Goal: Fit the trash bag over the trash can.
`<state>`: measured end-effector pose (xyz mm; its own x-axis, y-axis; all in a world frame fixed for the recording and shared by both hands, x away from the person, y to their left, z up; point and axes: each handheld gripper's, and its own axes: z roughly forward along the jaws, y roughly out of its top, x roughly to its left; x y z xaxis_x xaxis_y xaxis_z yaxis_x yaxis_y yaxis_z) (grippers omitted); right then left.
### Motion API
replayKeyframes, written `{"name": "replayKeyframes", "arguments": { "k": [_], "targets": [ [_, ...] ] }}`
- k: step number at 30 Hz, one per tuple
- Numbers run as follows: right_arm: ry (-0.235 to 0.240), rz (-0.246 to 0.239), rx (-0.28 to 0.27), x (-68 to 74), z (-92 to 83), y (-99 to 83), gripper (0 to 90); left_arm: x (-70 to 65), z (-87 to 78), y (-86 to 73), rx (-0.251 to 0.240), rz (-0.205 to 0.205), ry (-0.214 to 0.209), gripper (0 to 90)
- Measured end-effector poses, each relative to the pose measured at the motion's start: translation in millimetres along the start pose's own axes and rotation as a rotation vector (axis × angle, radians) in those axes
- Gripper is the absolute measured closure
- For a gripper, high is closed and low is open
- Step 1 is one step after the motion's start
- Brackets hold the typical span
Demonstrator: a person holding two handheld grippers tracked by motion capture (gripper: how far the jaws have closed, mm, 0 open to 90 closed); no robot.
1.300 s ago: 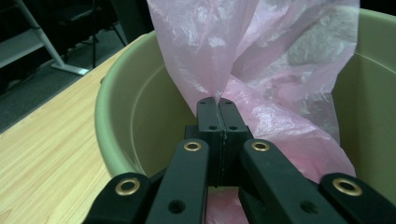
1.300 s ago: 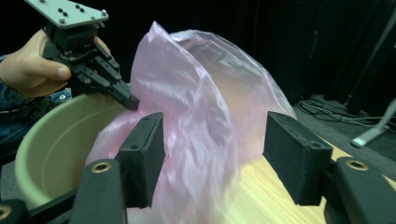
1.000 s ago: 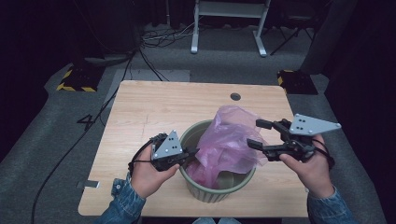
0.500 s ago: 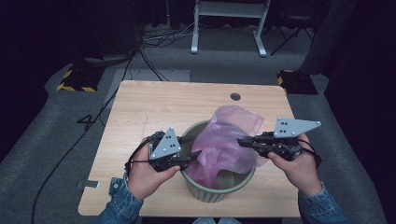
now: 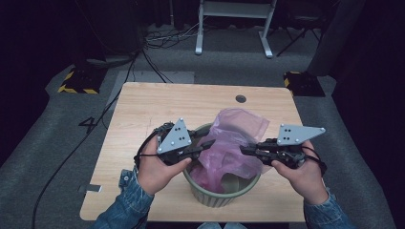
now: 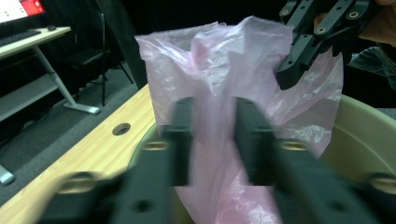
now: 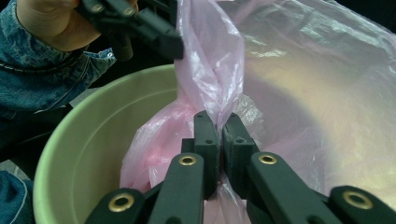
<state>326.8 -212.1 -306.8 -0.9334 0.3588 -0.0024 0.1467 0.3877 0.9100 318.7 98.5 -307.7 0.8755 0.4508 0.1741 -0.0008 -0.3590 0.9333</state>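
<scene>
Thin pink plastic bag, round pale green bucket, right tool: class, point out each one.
Thin pink plastic bag (image 5: 239, 126): high view, its raised top.
Round pale green bucket (image 7: 88, 140): right gripper view, inner wall.
Right tool (image 7: 219, 128): right gripper view, between its tips.

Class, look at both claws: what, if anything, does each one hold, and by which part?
The right claw is shut on the pink bag, pinching a gathered fold of its film above the bin. The left claw is open, with bag film between its jaws, not gripped.

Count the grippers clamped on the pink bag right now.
1: the right gripper, shut on a fold of the pink bag above the green bin. The left gripper straddles it, open.
</scene>
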Motion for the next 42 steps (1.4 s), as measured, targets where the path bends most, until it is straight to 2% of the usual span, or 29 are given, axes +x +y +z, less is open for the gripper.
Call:
{"name": "replayKeyframes", "arguments": {
  "k": [2, 4, 7, 10, 13, 16, 22, 24, 26, 28, 29, 30, 31, 33, 34, 38, 42],
  "targets": [
    [-0.001, 0.008, 0.005, -0.8, -0.3, -2.2, 80.4, 0.0, -0.5, -1.1, -0.007, 0.009, 0.004, 89.1],
    [-0.004, 0.025, 0.008, -1.1, -1.0, -4.1, 70.4, -0.5, -0.7, -2.0, -0.005, 0.012, 0.005, 90.0],
    [-0.017, 0.034, -0.016, -1.4, -4.0, -2.4, 55.5, -2.0, 0.0, -3.7, 0.0, 0.017, -0.002, 90.0],
    [-0.041, 0.029, -0.038, -2.5, -7.1, 3.1, 45.2, -4.8, 1.9, -5.5, 0.01, 0.025, -0.015, 90.0],
    [-0.053, 0.018, -0.041, -3.2, -5.8, 9.0, 42.6, -7.4, 3.9, -6.1, 0.011, 0.03, -0.025, 90.0],
    [-0.045, 0.006, -0.043, -2.8, -0.2, 15.8, 40.2, -9.5, 5.2, -6.4, 0.014, 0.036, -0.033, 90.0],
    [-0.022, 0.004, -0.084, -7.2, 4.0, 29.5, 38.6, -12.2, 4.1, -5.6, 0.007, 0.049, -0.044, 90.0],
    [-0.018, 0.0, -0.079, -9.5, 7.2, 32.6, 35.2, -12.8, 4.0, -4.5, 0.002, 0.052, -0.048, 90.0],
    [0.005, 0.008, -0.048, -12.6, 14.2, 34.1, 32.3, -13.5, 4.0, -3.8, -0.006, 0.05, -0.045, 90.0],
    [0.018, 0.011, -0.018, -14.5, 21.8, 33.5, 33.9, -13.3, 3.5, -3.3, -0.012, 0.052, -0.044, 90.0],
    [0.027, 0.005, -0.003, -14.6, 25.3, 32.8, 40.9, -13.2, 2.9, -3.2, -0.012, 0.051, -0.042, 90.0],
    [0.046, -0.006, 0.014, -13.9, 27.4, 32.1, 58.1, -12.7, 2.0, -3.4, -0.014, 0.051, -0.038, 90.0],
    [0.084, -0.017, 0.03, -12.3, 28.7, 31.4, 68.0, -12.3, 1.5, -3.6, -0.017, 0.049, -0.038, 90.0],
    [0.092, -0.036, 0.041, -9.4, 29.2, 30.8, 84.0, -10.9, -0.6, -4.6, -0.019, 0.042, -0.027, 90.0],
    [0.092, -0.038, 0.042, -8.0, 28.3, 30.4, 88.5, -9.4, -2.2, -5.4, -0.022, 0.037, -0.021, 90.0],
    [0.081, -0.028, 0.029, -6.1, 22.4, 29.7, 90.0, -6.2, -7.2, -7.4, -0.034, 0.019, -0.011, 90.0],
    [0.077, -0.025, 0.022, -3.7, 18.5, 29.3, 90.0, -6.7, -9.6, -7.2, -0.033, 0.022, -0.008, 90.0]
  ]
}}
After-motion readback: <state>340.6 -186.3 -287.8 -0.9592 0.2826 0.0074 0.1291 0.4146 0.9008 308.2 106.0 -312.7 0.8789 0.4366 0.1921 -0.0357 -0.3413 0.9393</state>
